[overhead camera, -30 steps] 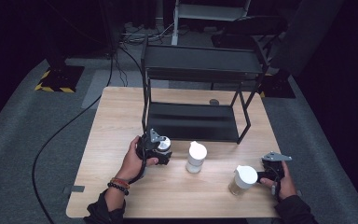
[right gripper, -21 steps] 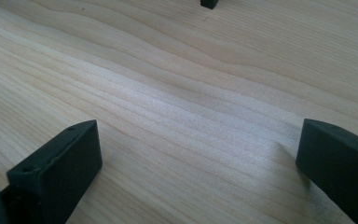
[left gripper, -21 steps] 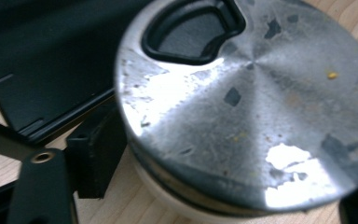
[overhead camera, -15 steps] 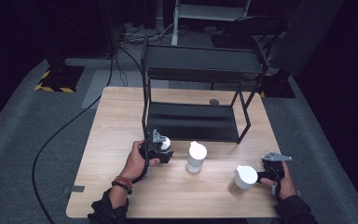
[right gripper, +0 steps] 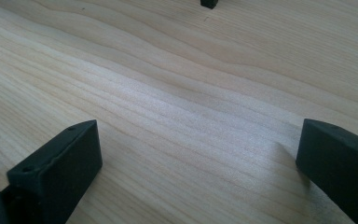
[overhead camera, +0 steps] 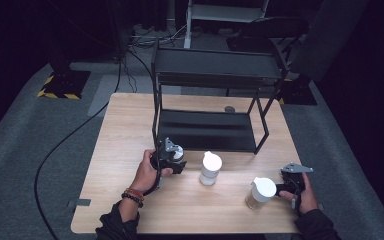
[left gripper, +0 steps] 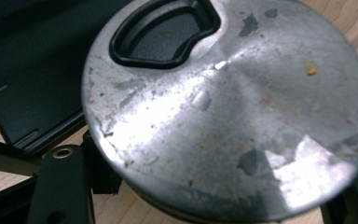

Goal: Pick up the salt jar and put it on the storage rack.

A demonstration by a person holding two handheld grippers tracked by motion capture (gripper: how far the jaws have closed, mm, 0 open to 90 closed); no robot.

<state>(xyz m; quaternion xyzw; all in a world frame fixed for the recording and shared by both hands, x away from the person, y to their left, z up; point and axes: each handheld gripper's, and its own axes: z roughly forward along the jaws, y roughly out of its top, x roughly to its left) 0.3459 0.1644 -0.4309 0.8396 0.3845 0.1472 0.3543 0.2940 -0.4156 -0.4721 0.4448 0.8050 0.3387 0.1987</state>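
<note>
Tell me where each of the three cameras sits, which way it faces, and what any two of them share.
High view: above the person's side, looking forward and down on the wooden table and black rack; forearms, left gripper and right gripper show.
Left gripper view: rides the left gripper, looking close onto a container's metal lid; its own jaws rise beside it.
Right gripper view: rides the right gripper, facing bare tabletop between wide-apart jaws.
Shared: the high and left gripper views both show that lid and the rack.
</note>
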